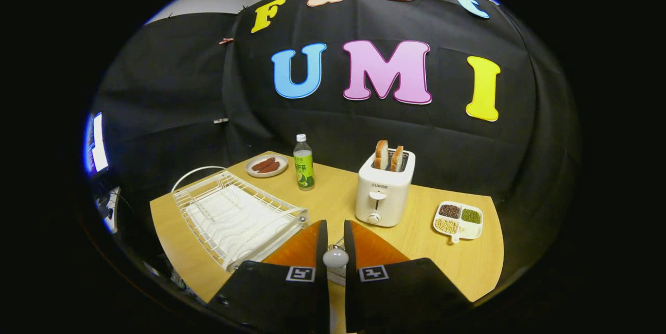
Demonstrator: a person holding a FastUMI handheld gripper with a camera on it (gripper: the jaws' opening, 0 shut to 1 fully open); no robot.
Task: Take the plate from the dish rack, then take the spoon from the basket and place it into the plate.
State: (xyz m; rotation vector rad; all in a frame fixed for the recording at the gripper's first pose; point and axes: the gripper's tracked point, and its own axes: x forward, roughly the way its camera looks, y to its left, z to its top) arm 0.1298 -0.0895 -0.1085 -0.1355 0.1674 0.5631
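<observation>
Bare table (pixel 333 196) ahead of the gripper (pixel 335 232); dish rack (pixel 237 217) just left, toaster (pixel 384 188) ahead-right. Fingers nearly together, pinching spoon (pixel 335 258).

Matt wooden table (pixel 447 266), white wire dish rack (pixel 234 217), glossy toaster (pixel 384 191)

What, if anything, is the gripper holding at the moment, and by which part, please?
The gripper is shut on the spoon, fingers pressing on its handle near the rounded end that shows between them; the rest of it is hidden.

Toaster (pixel 384 196) with bread, bottle (pixel 304 166), sausage dish (pixel 266 166), divided bean tray (pixel 459 219)
</observation>
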